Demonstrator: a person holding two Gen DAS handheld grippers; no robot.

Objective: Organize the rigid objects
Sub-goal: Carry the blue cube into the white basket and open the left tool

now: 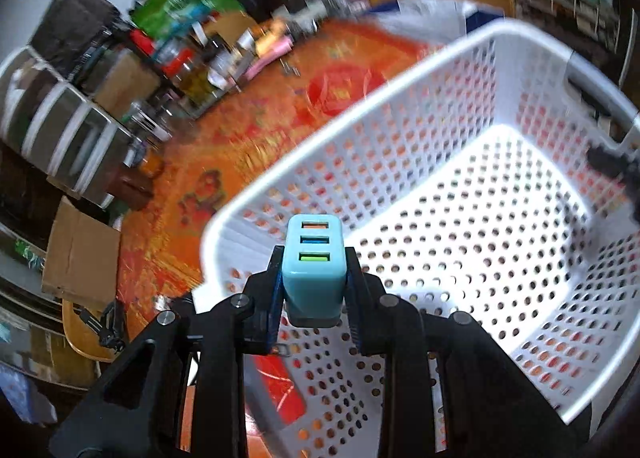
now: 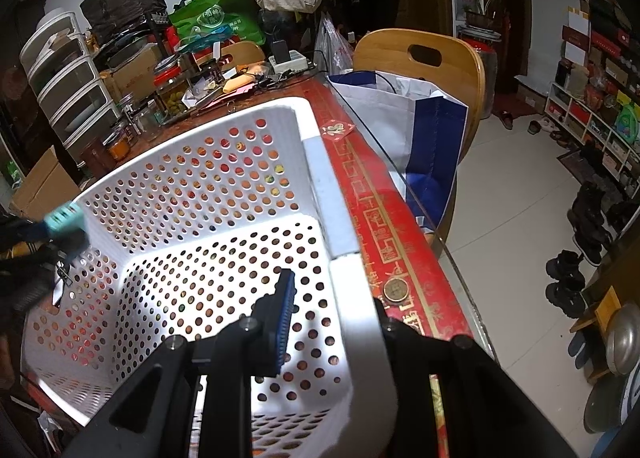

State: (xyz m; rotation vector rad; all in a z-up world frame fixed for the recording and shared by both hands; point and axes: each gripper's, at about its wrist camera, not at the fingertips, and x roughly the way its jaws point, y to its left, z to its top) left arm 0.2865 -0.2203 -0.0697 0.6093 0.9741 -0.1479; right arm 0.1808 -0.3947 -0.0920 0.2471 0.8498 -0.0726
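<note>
I carried the blue charger (image 1: 313, 270) clamped in my left gripper (image 1: 313, 282) over the white basket (image 1: 520, 33), its rim pinched by my right gripper (image 2: 332, 322); release came next.

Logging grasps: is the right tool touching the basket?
Touching. The right wrist view shows the right tool shut on the basket rim, one finger inside the wall, the other outside.

I see the white basket (image 1: 460, 161) standing wide open with a bare floor to pass into, its perforated walls hemming every side, while jars and boxes (image 2: 132, 105) crowd the table (image 2: 400, 225) beyond its far wall
</note>
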